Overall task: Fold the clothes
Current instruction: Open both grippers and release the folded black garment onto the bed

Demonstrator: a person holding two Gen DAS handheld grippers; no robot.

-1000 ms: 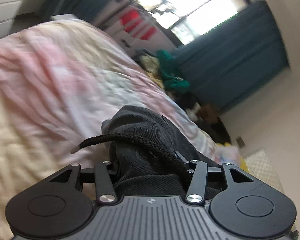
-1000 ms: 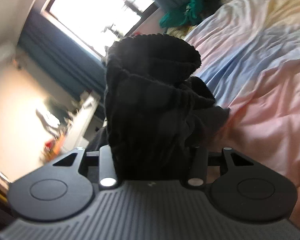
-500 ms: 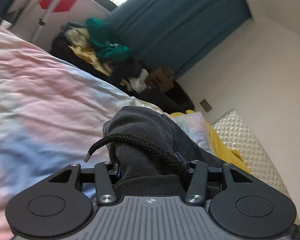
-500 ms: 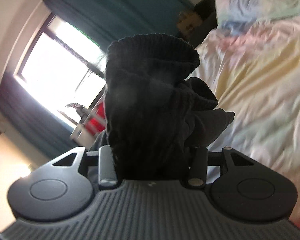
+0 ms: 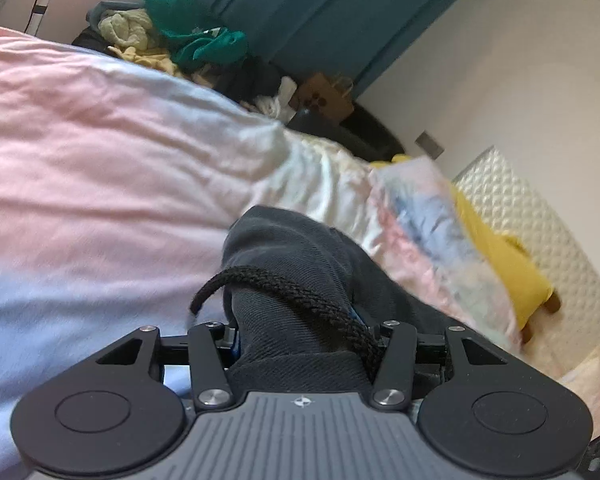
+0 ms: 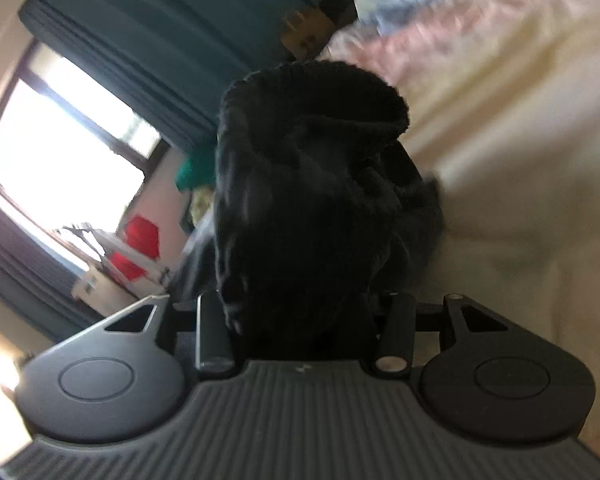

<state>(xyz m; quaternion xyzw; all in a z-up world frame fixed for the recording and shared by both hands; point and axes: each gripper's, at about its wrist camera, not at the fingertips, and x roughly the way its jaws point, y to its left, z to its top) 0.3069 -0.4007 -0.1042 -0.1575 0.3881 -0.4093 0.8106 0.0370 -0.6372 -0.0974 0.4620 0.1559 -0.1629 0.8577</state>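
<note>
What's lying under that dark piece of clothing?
A pastel bedspread spreads below the dark garment. Whether the two touch cannot be seen, and the garment hides the sheet directly beneath it.

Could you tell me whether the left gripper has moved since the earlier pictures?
Yes. The left gripper, jaws clamped on the dark garment, has swung along the bed toward the pillow and quilted headboard, which were far off before.
</note>
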